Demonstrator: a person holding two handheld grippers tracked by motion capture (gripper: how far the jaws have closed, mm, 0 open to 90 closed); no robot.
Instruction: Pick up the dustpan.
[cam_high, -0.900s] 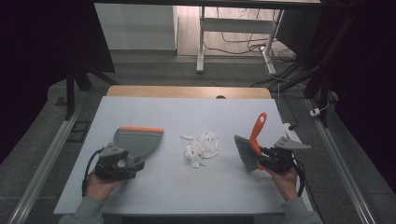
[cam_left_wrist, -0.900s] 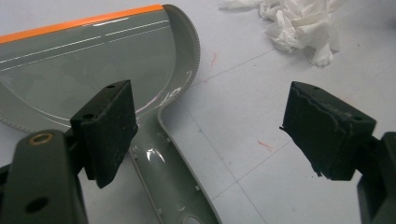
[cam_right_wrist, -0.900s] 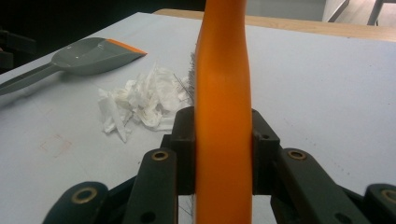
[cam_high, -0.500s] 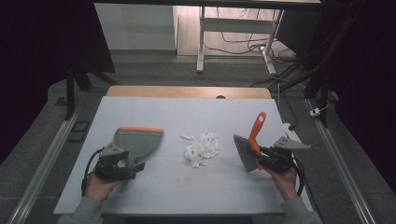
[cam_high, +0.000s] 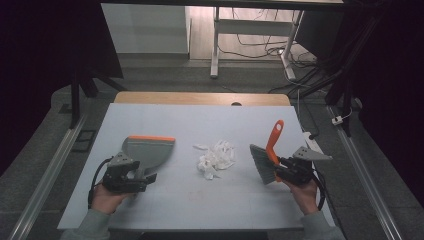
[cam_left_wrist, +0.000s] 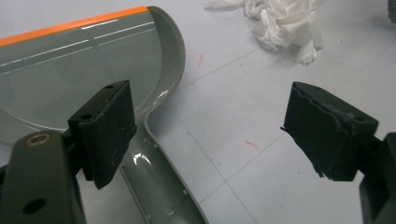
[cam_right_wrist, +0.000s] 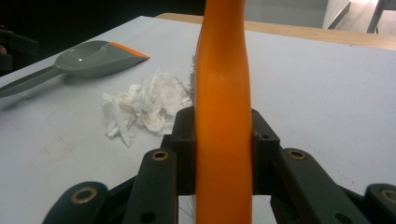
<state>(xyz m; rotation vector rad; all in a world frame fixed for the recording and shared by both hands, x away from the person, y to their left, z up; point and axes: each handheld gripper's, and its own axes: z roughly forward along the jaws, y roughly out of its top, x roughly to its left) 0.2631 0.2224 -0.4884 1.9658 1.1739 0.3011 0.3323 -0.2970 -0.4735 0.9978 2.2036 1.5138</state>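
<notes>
left gripper (cam_left_wrist: 210, 135): jaws spread, dustpan (cam_left_wrist: 88, 74) handle beside 1 | right gripper (cam_right_wrist: 223, 140): pinching brush (cam_right_wrist: 223, 93)

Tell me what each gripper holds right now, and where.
The right gripper clamps the brush by its orange handle. The left gripper is open, holding nothing, its jaws straddling the dustpan handle.

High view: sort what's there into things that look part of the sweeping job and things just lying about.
Part of the job, by the look of it:
- brush, clamped in the right gripper
- dustpan, its handle between the open left gripper's jaws
- crumpled white paper lying between them

Just lying about:
- white desk frame beyond the table
- cables on the floor
</notes>
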